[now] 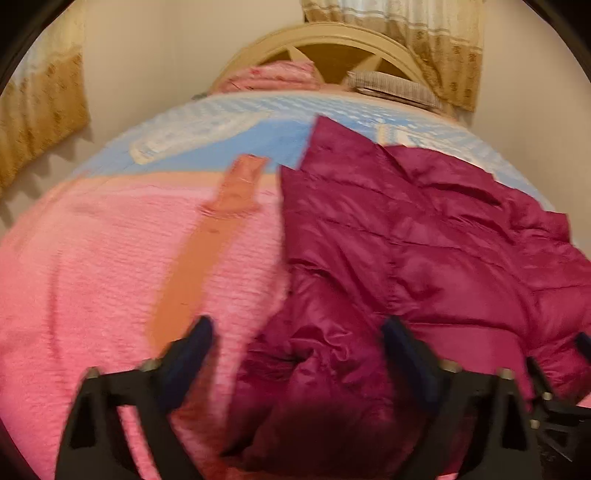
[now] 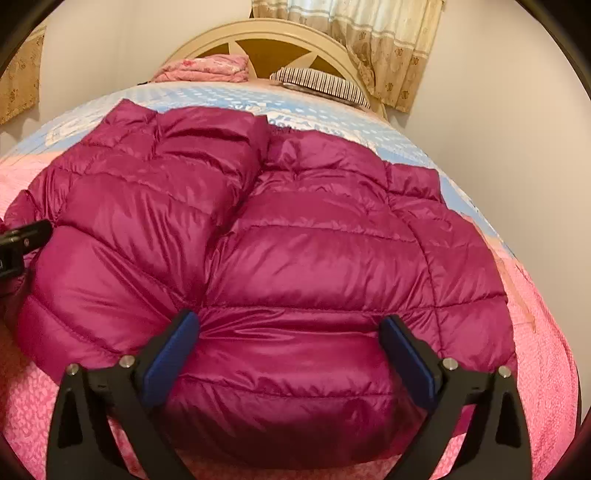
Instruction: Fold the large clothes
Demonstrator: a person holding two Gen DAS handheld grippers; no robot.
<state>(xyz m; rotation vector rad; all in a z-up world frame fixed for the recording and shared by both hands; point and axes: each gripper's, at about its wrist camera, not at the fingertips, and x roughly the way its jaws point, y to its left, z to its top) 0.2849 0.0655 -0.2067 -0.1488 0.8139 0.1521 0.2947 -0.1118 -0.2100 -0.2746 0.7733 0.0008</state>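
Note:
A magenta quilted puffer jacket lies spread on the bed, one side folded over its middle. My right gripper hangs low over the jacket's near hem, its jaws wide and the puffy fabric bulging up between the blue pads. The left wrist view is blurred. There my left gripper is open over the jacket's crumpled near-left corner. One finger stands over the bare bedspread and the other over the fabric. The right gripper shows at that view's right edge, and the left gripper at the right wrist view's left edge.
The bedspread is pink near me and light blue further back, with an orange strip. A folded pink blanket and a striped pillow lie against the curved headboard. Curtains hang behind it.

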